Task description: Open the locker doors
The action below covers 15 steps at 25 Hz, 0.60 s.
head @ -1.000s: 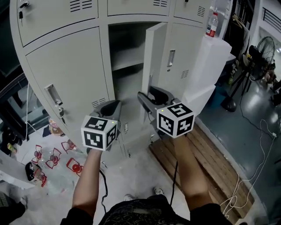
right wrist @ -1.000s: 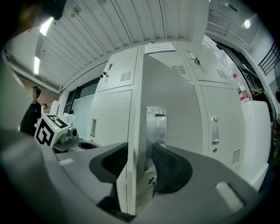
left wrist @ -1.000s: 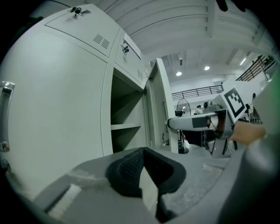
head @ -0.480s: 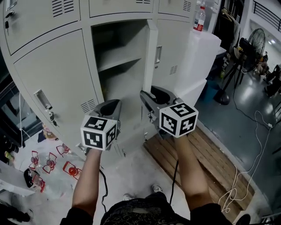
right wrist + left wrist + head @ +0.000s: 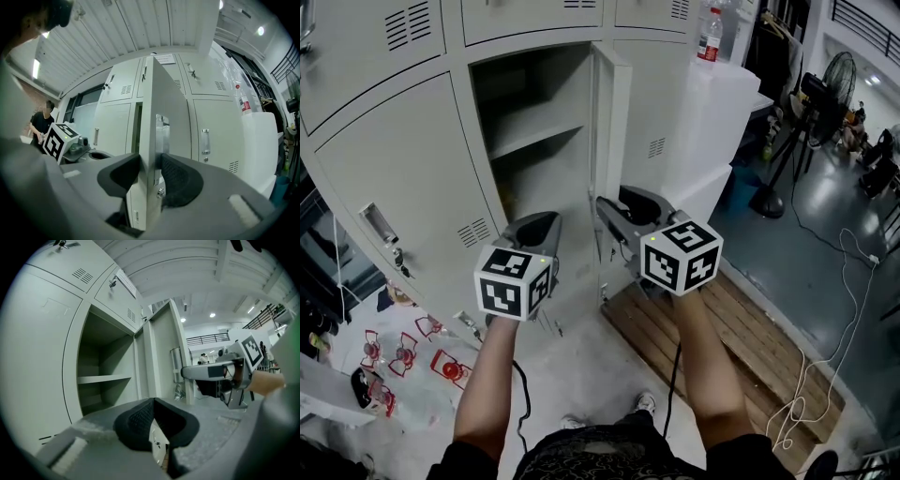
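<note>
- The right gripper point(image 5: 151, 174) has the free edge of the locker door point(image 5: 611, 112) between its jaws. They have just been closing and now pinch it, one pad on each face near the latch.
- That door stands swung well out, edge-on to the person, and the shelf point(image 5: 534, 129) inside shows.
- The left gripper point(image 5: 152, 423) hangs just beside the right one, jaws drawn together on nothing.
- The neighbouring door point(image 5: 403, 187) to the left is closed.
</note>
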{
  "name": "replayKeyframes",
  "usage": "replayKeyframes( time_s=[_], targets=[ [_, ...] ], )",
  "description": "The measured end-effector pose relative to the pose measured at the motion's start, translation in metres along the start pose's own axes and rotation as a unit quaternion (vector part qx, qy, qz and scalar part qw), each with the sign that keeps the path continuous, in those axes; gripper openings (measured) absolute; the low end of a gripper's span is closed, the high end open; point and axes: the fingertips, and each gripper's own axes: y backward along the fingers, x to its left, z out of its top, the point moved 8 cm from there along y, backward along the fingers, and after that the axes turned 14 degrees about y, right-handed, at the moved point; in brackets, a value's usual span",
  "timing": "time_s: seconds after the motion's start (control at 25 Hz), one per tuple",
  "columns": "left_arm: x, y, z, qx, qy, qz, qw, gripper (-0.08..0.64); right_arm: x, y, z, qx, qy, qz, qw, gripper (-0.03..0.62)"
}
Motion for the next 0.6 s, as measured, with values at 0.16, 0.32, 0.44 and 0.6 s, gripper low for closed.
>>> replayKeyframes(
  time_s=[0.16,0.32,0.44,0.6],
  targets=[
    [-0.011,-0.013,0.003,-0.001,-0.002,-0.004,1.0000,0.000,-0.011,0.008,-0.002,-0.002,0.004,0.002,1.000,0.153],
    [-0.026,-0.028,0.004,0.002,-0.006,-0.011,0.9999,0.000,-0.025,0.021,-0.006,-0.003,0.004,0.000,1.000,0.153],
    [-0.038,-0.040,0.005,0.004,-0.010,-0.016,0.9998,0.000,-0.039,0.031,-0.010,-0.002,0.004,-0.008,1.000,0.147],
    [-0.054,-0.056,0.008,0.005,-0.014,-0.020,0.9997,0.000,-0.056,0.042,-0.014,0.001,0.005,-0.015,1.000,0.137]
  ],
)
